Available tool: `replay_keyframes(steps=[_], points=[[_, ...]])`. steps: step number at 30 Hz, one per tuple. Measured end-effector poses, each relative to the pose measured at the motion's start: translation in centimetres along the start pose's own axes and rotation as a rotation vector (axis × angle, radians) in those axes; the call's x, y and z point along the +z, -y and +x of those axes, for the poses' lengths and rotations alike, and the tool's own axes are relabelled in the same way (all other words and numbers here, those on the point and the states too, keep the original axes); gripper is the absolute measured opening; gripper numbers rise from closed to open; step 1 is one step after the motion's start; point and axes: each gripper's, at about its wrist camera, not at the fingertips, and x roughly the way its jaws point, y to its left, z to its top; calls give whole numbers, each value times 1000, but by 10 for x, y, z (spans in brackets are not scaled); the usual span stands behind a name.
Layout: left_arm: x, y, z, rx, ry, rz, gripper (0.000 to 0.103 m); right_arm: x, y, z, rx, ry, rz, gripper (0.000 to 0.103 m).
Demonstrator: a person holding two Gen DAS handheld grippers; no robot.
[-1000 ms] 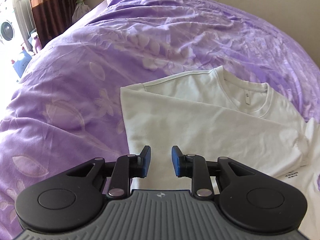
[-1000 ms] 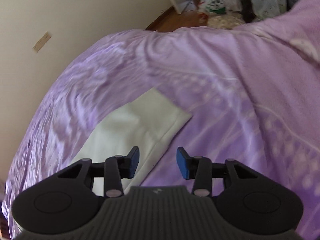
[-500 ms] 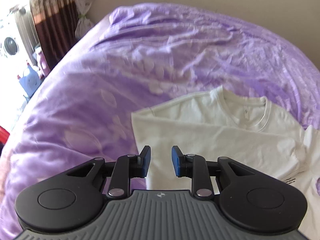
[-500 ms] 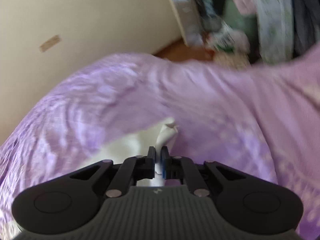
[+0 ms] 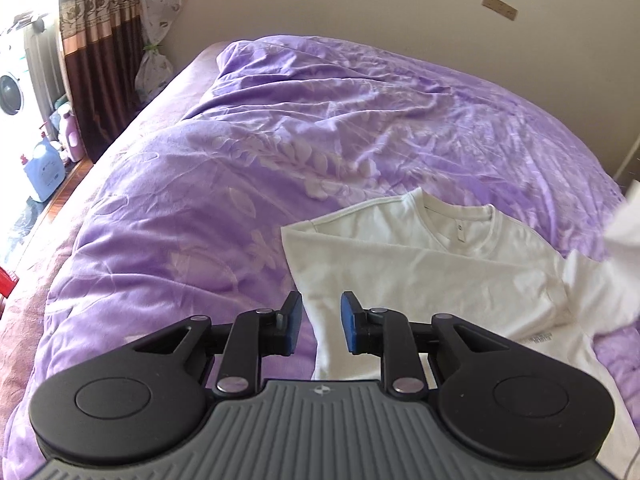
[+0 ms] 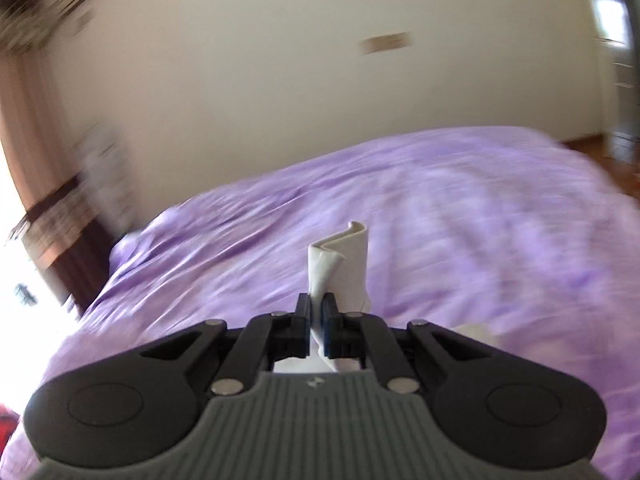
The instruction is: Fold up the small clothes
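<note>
A white long-sleeved shirt (image 5: 420,264) lies on the purple bedspread (image 5: 240,168), collar toward the far wall, one sleeve folded across its chest. My left gripper (image 5: 320,320) is open and empty, held above the shirt's near left edge. My right gripper (image 6: 316,320) is shut on the end of the shirt's other sleeve (image 6: 340,256), and the cloth sticks up between the fingers. That lifted sleeve shows as a blurred white shape at the right edge of the left wrist view (image 5: 622,236).
A cream wall (image 5: 360,8) runs behind the bed. Brown curtains (image 5: 92,52), a washing machine (image 5: 12,92) and detergent bottles (image 5: 44,168) stand at the far left beside the bed. Wooden floor (image 6: 616,160) shows at the far right.
My right gripper closed on the sleeve end, lifted it and swung left. My left gripper rose and drew back from the shirt, staying open.
</note>
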Motion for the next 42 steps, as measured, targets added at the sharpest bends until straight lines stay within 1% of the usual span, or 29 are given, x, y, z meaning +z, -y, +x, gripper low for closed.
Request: replay_keyframes(steps=[3,5,9,11,14,16,17,19,21,22,24,26,28,29,31,32,35,37,38,41,42], points=[[-10,-3,-6,-25,-2,4,27,-28,-71,30,90,-84,-114,0],[-17,-5,-6,-42,-9,6,27,-57,-111,50,117,-153,-189,0],[-29,-7,3,-75,-35,16,27,-130,-166,91,160,-308,-269,0],[-35,-6,8,-95,-52,23,27,-164,-178,106,169,-374,-296,0],[-43,0,20,-140,-86,32,27,-203,-187,118,178,-447,-328,1],[-48,5,28,-170,-102,36,27,-214,-185,126,194,-493,-300,10],[-50,8,32,-182,-108,38,27,-218,-182,126,208,-509,-279,12],[-53,16,42,-204,-122,40,28,-219,-180,127,238,-530,-247,27],[-55,23,50,-232,-135,38,31,-214,-181,125,258,-530,-236,31],[-56,28,55,-246,-141,37,32,-211,-180,123,259,-529,-240,34],[-57,37,64,-273,-149,34,34,-202,-177,113,256,-513,-241,38],[-56,46,74,-306,-156,23,38,-191,-168,106,247,-499,-240,38],[-55,55,88,-342,-168,3,45,-181,-155,102,206,-479,-253,39],[-55,58,96,-362,-175,-16,47,-176,-147,100,178,-468,-261,39],[-54,64,114,-406,-189,-70,56,-167,-125,96,134,-449,-258,39],[-53,65,123,-421,-201,-101,57,-163,-112,94,114,-440,-247,39],[-52,66,152,-447,-234,-189,57,-151,-75,83,61,-412,-221,40],[-53,66,168,-453,-244,-238,57,-146,-51,75,28,-404,-207,47],[-54,66,177,-450,-251,-258,57,-144,-40,72,9,-409,-203,48],[-58,64,194,-453,-262,-303,56,-139,-10,61,-37,-415,-187,49],[-58,65,197,-456,-260,-311,47,-138,-1,57,-45,-413,-181,49]])
